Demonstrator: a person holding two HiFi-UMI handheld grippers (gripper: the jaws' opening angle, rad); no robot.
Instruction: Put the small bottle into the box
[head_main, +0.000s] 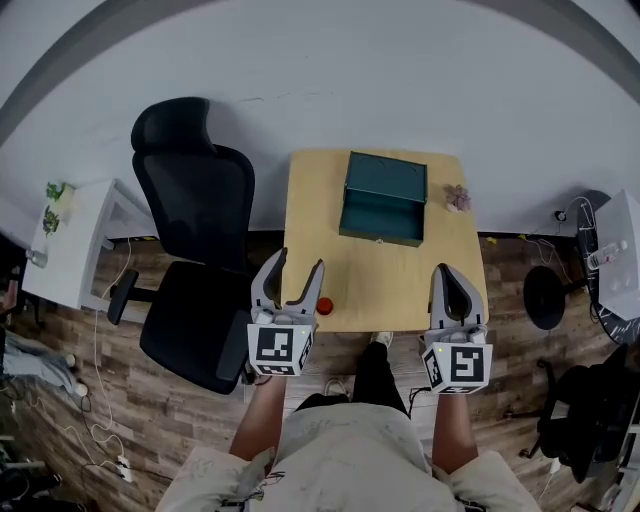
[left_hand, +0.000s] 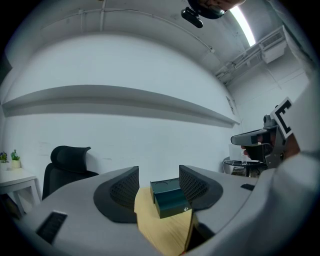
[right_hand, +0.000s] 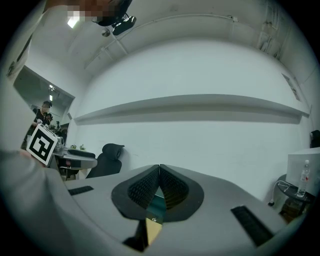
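Note:
A dark green box (head_main: 383, 200) stands open at the back of the small wooden table (head_main: 400, 290); its lid leans back. A small red-topped object (head_main: 324, 306), seemingly the small bottle seen from above, stands near the table's front edge. My left gripper (head_main: 298, 266) hovers open and empty over the front left corner, with the red object just beside its right finger. In the left gripper view the box (left_hand: 170, 197) shows between the open jaws of the left gripper (left_hand: 159, 182). My right gripper (head_main: 455, 272) is shut and empty over the front right corner.
A black office chair (head_main: 195, 240) stands close to the table's left side. A small pinkish flower-like object (head_main: 457, 197) lies right of the box. A white side table (head_main: 75, 240) is far left, and a round stand base (head_main: 545, 297) sits on the floor at right.

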